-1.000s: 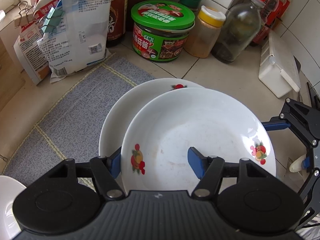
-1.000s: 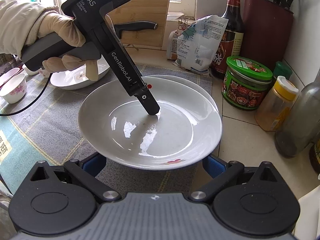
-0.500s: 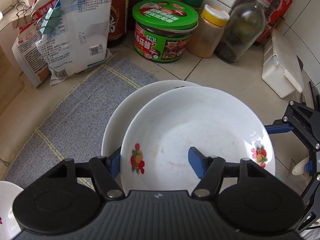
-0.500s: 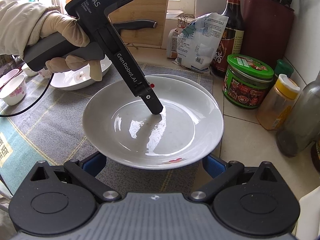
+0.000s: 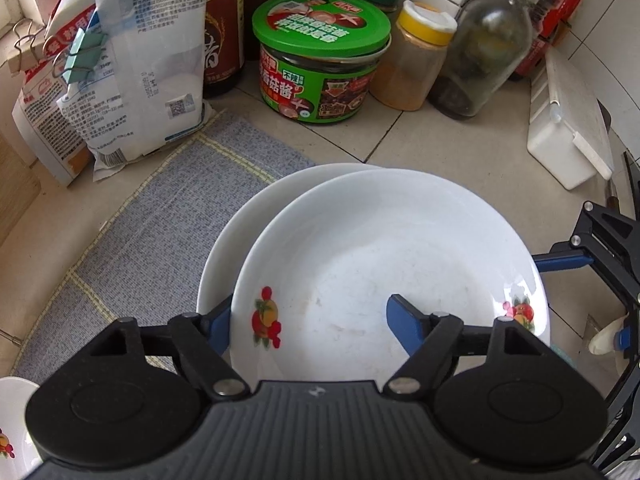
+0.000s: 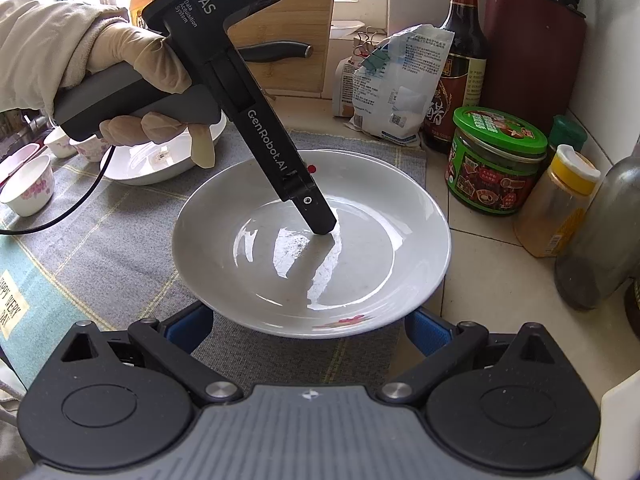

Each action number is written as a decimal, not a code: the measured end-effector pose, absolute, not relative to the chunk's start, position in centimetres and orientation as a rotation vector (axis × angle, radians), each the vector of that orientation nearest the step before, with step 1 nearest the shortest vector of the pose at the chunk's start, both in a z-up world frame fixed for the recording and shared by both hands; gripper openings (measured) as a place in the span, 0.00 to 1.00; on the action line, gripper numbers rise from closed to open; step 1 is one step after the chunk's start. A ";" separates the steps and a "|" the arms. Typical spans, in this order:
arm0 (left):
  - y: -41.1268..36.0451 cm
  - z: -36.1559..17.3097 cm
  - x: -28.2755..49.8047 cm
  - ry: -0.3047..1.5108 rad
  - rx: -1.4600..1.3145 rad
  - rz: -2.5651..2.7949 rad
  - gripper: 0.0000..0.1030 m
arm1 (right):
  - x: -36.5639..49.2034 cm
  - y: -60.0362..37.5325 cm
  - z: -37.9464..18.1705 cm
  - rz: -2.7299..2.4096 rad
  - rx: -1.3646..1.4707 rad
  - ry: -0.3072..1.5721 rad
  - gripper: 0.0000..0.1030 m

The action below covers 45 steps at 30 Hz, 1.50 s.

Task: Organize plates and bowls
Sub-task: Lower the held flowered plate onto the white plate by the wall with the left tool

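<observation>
Plate (image 5: 400,264): white, fruit decals, apparently stacked | left gripper (image 5: 308,320): opening, straddling rim | right gripper (image 6: 308,326): apart

Top plate (image 5: 384,264) sits on lower plate (image 5: 248,216), on mat (image 5: 160,216); jar (image 5: 320,56) behind the plates, bag (image 5: 148,60) left of jar, bottle (image 5: 484,52) right of jar.

My white plate (image 5: 400,256) carries red-and-orange fruit prints on its rim. The mat (image 5: 160,216) under it is grey-blue with pale yellow lines. My gripper's finger pads (image 5: 404,322) are blue, and the sauce jar (image 5: 320,64) is green.
</observation>
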<state>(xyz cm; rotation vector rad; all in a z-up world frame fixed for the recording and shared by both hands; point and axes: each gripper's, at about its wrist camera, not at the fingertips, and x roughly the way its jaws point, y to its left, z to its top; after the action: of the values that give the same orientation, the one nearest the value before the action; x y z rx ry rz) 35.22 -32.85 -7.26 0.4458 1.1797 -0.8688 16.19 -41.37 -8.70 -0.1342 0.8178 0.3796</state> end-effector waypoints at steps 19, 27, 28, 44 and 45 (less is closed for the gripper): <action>-32.9 -7.3 35.3 1.196 0.455 -0.859 0.76 | 16.2 -41.9 -8.6 0.387 -0.087 0.797 1.00; -33.2 -7.3 35.5 1.216 0.476 -0.859 0.77 | 16.2 -42.0 -8.6 0.392 -0.089 0.795 1.00; -33.2 -7.3 35.5 1.218 0.476 -0.859 0.77 | 16.2 -42.0 -8.6 0.392 -0.093 0.795 1.00; -33.1 -6.9 35.0 1.209 0.507 -0.844 0.77 | 16.1 -41.6 -8.6 0.407 -0.127 0.795 1.00; -33.0 -6.8 35.0 1.208 0.506 -0.844 0.77 | 16.2 -41.7 -8.6 0.410 -0.123 0.796 1.00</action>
<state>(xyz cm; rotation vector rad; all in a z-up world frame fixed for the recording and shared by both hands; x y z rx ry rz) 35.02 -33.05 -6.81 0.5056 1.2079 -0.8439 16.18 -41.67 -8.63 -0.1231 0.7959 0.4096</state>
